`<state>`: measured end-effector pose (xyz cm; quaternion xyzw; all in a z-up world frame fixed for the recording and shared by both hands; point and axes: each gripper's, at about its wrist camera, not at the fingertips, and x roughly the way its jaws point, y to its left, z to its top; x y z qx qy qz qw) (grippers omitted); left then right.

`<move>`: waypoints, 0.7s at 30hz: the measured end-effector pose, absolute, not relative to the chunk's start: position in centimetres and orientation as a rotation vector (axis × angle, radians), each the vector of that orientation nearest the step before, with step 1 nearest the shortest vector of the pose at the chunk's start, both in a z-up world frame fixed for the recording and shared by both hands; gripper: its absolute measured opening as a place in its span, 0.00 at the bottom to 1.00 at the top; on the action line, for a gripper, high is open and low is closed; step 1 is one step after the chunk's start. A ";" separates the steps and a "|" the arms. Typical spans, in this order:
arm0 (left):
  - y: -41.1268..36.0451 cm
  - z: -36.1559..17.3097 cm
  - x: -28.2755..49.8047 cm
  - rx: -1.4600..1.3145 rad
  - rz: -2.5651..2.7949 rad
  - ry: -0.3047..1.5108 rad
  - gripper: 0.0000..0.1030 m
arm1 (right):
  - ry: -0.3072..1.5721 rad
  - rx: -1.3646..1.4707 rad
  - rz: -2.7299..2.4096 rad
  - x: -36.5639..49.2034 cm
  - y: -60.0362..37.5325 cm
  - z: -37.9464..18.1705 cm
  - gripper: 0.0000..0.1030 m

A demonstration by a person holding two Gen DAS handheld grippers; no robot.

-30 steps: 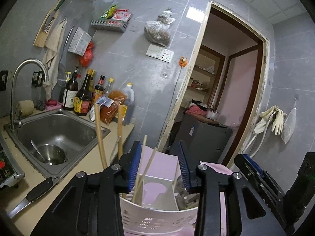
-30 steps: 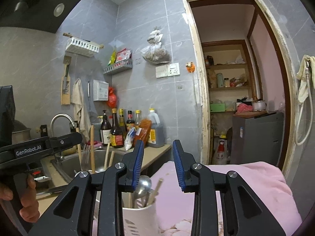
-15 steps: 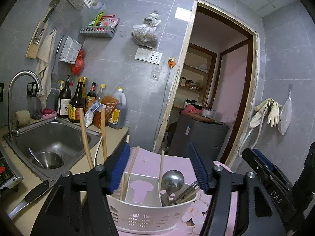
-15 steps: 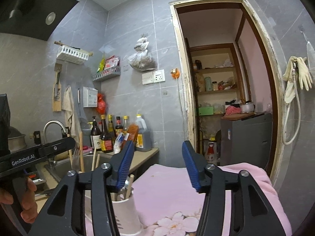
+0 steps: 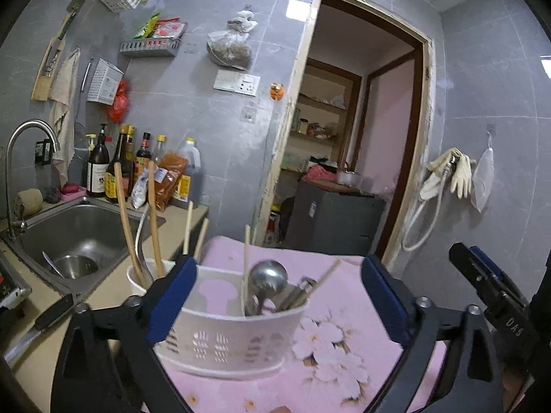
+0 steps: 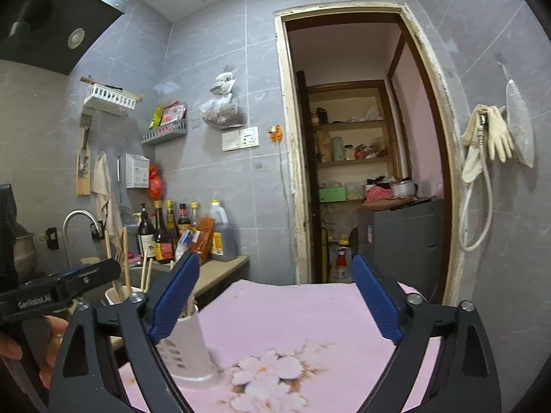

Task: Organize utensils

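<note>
A white slotted utensil caddy (image 5: 227, 337) stands on a pink flowered cloth (image 5: 347, 351). It holds a metal ladle (image 5: 268, 279), other metal utensils and chopsticks (image 5: 246, 261). A white cup (image 5: 137, 277) behind it holds long wooden utensils (image 5: 125, 220). My left gripper (image 5: 275, 304) is open and empty, just in front of the caddy. My right gripper (image 6: 275, 296) is open and empty, with the caddy (image 6: 187, 347) behind its left finger. The right gripper also shows in the left wrist view (image 5: 482, 285).
A steel sink (image 5: 72, 237) with a tap and a bowl lies at the left. A knife (image 5: 38, 323) lies on the counter. Sauce bottles (image 5: 117, 168) stand by the wall. A doorway (image 6: 361, 172) opens behind the cloth-covered table.
Both grippers have opened wide and pulled back from the caddy. The caddy now stands on the cloth with more of it in view.
</note>
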<state>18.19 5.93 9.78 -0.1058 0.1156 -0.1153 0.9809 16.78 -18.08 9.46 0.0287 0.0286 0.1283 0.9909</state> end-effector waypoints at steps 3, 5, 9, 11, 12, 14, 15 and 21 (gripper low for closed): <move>5.2 9.3 17.1 -0.207 -0.245 0.231 0.95 | 0.058 0.044 0.245 15.4 -19.0 9.5 1.00; 4.8 9.0 16.4 -0.198 -0.245 0.237 0.96 | 0.062 0.027 0.228 14.4 -19.4 9.5 1.00; 4.2 8.6 14.9 -0.189 -0.241 0.249 0.98 | 0.071 -0.004 0.192 12.4 -20.1 9.3 1.00; 4.1 8.4 14.2 -0.190 -0.241 0.254 0.98 | 0.080 -0.007 0.185 11.5 -20.5 9.0 1.00; 4.0 8.3 13.9 -0.189 -0.240 0.255 0.98 | 0.083 -0.004 0.182 11.0 -20.7 8.9 1.00; 3.7 8.1 13.0 -0.182 -0.235 0.253 0.98 | 0.089 0.003 0.181 10.1 -21.0 8.7 1.00; 3.6 8.1 12.6 -0.178 -0.234 0.251 0.98 | 0.093 0.007 0.182 9.6 -21.2 8.6 1.00; 2.8 7.6 9.5 -0.124 -0.219 0.233 0.98 | 0.095 0.022 0.165 6.8 -21.9 8.2 1.00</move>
